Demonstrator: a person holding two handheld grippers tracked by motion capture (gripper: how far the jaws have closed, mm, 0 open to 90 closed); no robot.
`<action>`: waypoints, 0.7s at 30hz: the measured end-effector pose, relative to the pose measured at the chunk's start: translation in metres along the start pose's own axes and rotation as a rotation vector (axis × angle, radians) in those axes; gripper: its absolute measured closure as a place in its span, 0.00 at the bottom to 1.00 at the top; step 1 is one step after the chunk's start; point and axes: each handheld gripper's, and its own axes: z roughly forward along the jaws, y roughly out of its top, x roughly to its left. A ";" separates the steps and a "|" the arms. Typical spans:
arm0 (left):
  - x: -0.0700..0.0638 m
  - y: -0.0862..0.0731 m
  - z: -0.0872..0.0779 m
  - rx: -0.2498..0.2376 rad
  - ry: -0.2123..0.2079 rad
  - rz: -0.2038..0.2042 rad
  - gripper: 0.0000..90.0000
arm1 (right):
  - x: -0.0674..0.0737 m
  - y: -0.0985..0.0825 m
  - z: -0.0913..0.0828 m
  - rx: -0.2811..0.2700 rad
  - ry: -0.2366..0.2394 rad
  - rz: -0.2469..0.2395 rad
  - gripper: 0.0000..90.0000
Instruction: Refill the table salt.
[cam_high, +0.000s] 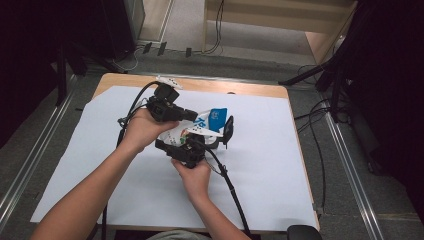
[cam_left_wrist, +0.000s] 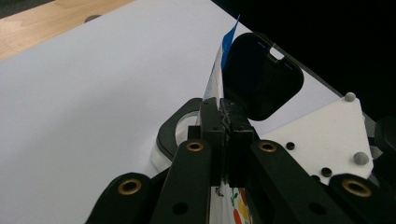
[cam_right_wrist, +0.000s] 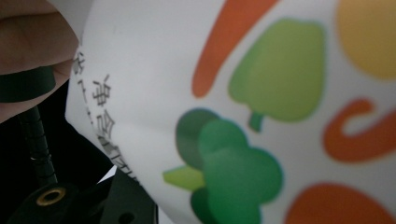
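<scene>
Over the white-covered table (cam_high: 90, 150) I hold my left gripper (cam_high: 192, 116), jaws clamped on the top edge of a white plastic pouch printed with vegetables (cam_high: 202, 126); beneath it my right gripper (cam_high: 222, 131), jaws apart around the pouch's black flip-top lid

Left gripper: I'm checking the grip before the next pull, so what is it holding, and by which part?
The left gripper is shut on the printed plastic bag, pinching a thin edge of its film between the pads, below the blue top corner.
</scene>
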 end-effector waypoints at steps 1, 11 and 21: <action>0.000 0.000 0.000 0.002 0.003 0.004 1.00 | 0.000 0.001 0.001 0.002 -0.003 -0.007 0.65; 0.001 0.001 0.001 0.005 -0.005 -0.002 0.99 | -0.002 0.002 0.000 0.008 0.007 0.023 0.66; 0.002 0.002 0.001 0.010 -0.001 -0.005 0.99 | -0.002 0.003 0.001 0.004 0.014 0.026 0.66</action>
